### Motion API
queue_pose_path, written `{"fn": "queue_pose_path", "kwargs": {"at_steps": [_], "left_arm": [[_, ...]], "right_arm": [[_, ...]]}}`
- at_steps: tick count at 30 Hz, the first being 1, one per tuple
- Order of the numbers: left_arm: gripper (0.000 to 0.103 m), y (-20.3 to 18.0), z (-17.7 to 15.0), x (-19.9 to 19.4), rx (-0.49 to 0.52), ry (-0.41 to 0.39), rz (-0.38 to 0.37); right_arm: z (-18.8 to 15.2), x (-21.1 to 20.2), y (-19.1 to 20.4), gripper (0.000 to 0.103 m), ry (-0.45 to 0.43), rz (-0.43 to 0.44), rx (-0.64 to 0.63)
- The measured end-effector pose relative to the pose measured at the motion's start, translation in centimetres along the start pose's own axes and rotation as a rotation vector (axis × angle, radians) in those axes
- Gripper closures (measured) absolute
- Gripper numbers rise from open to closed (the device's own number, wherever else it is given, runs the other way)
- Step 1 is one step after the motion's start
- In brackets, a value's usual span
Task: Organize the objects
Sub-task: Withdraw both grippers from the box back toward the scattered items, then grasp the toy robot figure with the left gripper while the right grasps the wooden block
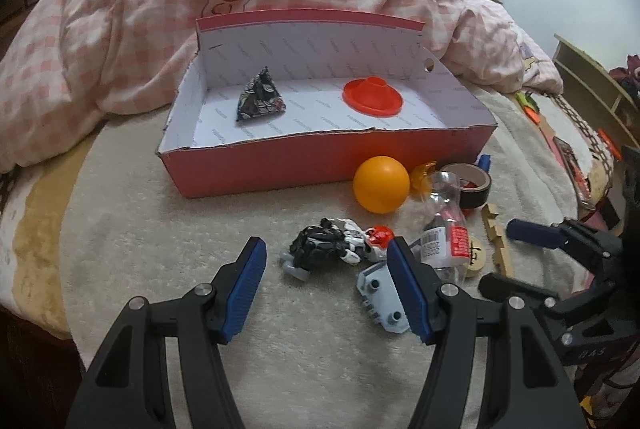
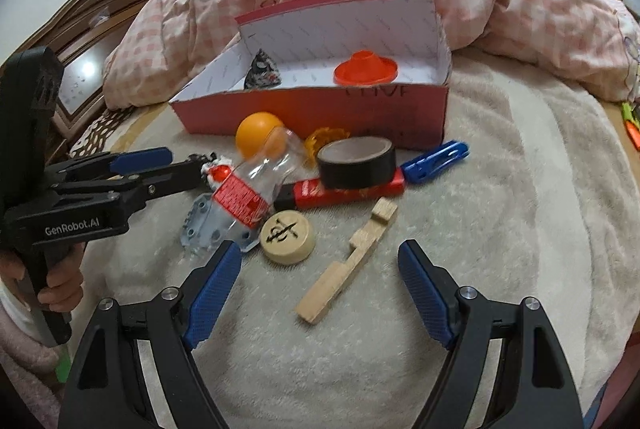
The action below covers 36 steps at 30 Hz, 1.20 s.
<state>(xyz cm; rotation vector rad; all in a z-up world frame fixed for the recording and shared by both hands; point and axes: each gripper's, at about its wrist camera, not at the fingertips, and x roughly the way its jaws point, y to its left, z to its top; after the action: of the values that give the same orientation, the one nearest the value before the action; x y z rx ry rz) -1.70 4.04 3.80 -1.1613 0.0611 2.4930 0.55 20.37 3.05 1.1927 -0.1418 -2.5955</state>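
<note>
A red cardboard box point(image 1: 256, 169) point(image 2: 320, 113) with a white inside stands on the bed. It holds a black patterned pyramid pouch point(image 1: 260, 97) and a red-orange disc point(image 1: 374, 95). In front of it lie an orange ball point(image 1: 382, 184), a clear bottle point(image 2: 256, 185), a black tape roll point(image 2: 356, 163), a red bar point(image 2: 344, 191) and a blue clip point(image 2: 436, 161). My left gripper point(image 1: 325, 244) is open just over a black-and-white toy figure point(image 1: 320, 253), beside a grey plastic part point(image 1: 380, 293). My right gripper point(image 2: 319, 249) is open around a wooden block piece point(image 2: 348, 265), next to a round wooden game piece point(image 2: 287, 237).
A pink checked quilt point(image 1: 120, 29) is heaped behind the box. A dark wooden headboard point(image 2: 120, 1) stands at the left, a shelf point(image 1: 592, 81) at the right. More toys point(image 1: 532, 105) lie along the bed's right edge. A person's hand point(image 2: 60, 285) holds the left gripper's handle.
</note>
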Motion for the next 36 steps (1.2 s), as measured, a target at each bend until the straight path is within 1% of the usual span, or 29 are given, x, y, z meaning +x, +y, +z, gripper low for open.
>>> {"fn": "queue_pose_path", "kwargs": {"at_steps": [4,7,9,11,12,14,16,18,20,22,24,29,34,36], "left_arm": [[0.04,-0.4,-0.1,0.1,0.012,-0.003,-0.022],[0.039,-0.7,-0.3,0.4,0.023,0.003,-0.02],[0.039,-0.9,-0.3,0.7,0.029,0.005,-0.004],[0.039,-1.1,-0.5,0.9,0.045,-0.002,0.036],[0.039,-1.2,-0.5,1.1,0.053,-0.004,0.047],[0.039,-1.2,-0.6,1.4,0.052,0.003,0.051],[0.039,-0.9,-0.6,1.7,0.034,0.008,0.046],[0.039,-0.6,-0.5,1.7,0.024,-0.002,0.069],[0.039,-0.3,-0.5,1.6,0.026,-0.022,0.127],[0.039,-0.1,-0.5,1.6,0.024,-0.028,0.148],[0.039,0.1,-0.5,1.8,0.014,-0.02,0.136],[0.038,-0.1,-0.1,2.6,-0.012,-0.004,0.058],[0.037,0.1,0.2,3.6,-0.048,-0.005,0.052],[0.035,0.0,0.2,3.7,-0.047,-0.012,0.053]], "right_arm": [[-0.2,0.1,0.6,0.023,0.001,-0.005,-0.025],[-0.2,0.2,0.7,0.034,0.001,0.008,-0.017],[-0.3,0.3,0.7,0.038,-0.002,-0.005,-0.02],[-0.3,0.4,0.7,0.049,-0.009,-0.025,-0.023],[-0.3,0.3,0.6,0.052,-0.011,-0.034,-0.019],[-0.2,0.3,0.1,0.064,-0.014,-0.047,-0.002],[-0.1,0.2,-0.4,0.069,-0.017,-0.057,0.018],[0.0,0.0,-1.0,0.071,-0.021,-0.072,0.04],[0.0,-0.2,-1.4,0.071,-0.024,-0.08,0.053],[0.0,-0.1,-1.6,0.071,-0.021,-0.083,0.052],[0.0,0.0,-1.6,0.071,-0.023,-0.087,0.047],[0.0,0.2,-1.2,0.071,-0.022,-0.103,0.018],[-0.1,0.3,-1.2,0.07,-0.027,-0.097,0.019],[-0.1,0.4,-1.1,0.069,-0.031,-0.096,0.014]]}}
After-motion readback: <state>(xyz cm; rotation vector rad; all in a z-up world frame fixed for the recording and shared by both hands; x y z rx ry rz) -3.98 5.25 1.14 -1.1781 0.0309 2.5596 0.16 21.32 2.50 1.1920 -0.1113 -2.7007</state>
